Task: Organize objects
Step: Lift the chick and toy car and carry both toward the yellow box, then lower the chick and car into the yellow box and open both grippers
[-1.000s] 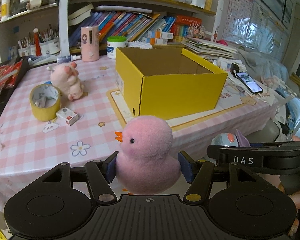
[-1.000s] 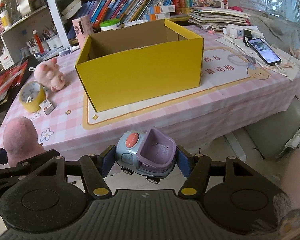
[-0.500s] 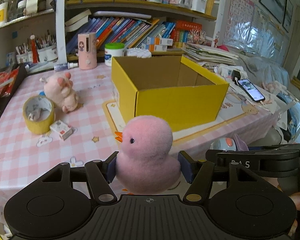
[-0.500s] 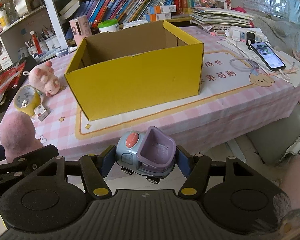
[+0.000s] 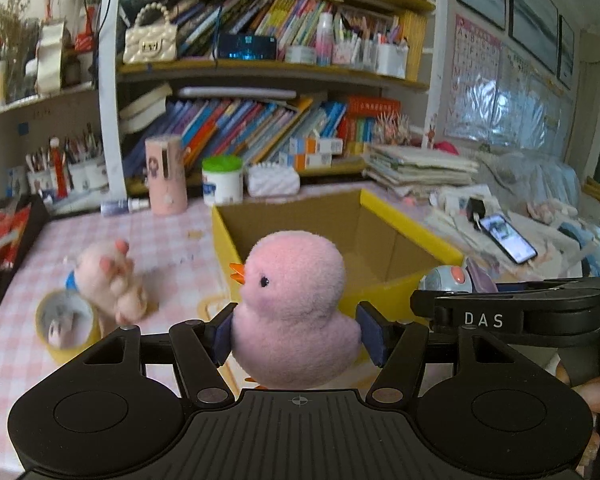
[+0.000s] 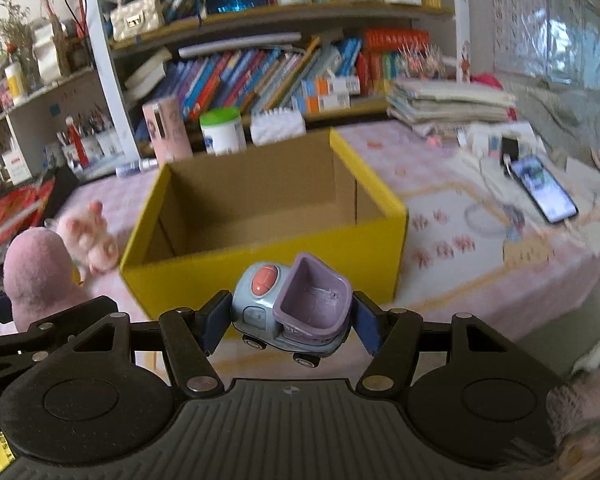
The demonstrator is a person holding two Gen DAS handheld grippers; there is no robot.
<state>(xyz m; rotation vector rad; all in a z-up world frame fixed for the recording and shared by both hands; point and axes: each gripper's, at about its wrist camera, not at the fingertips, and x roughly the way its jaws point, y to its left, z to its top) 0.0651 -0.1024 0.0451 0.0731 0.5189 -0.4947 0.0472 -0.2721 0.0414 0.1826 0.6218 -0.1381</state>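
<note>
Gripping a pink plush duck (image 5: pixel 294 308), the left gripper (image 5: pixel 296 332) has its blue fingers (image 5: pixel 222 334) pressed into the toy's sides, beak pointing left. Right gripper (image 6: pixel 290 322) likewise clamped, fingers (image 6: pixel 366 326) on a small blue-and-purple toy car (image 6: pixel 296 306), its scoop open upward. Both toys held in the air at the near side of the yellow cardboard box (image 6: pixel 260 216), which sits open on the pink checked table (image 5: pixel 172 236). Box interior looks bare from the right wrist view. Left of the box: pink plush pig (image 5: pixel 110 276), yellow tape roll (image 5: pixel 66 326). A phone (image 6: pixel 542 190) lies to the right.
</note>
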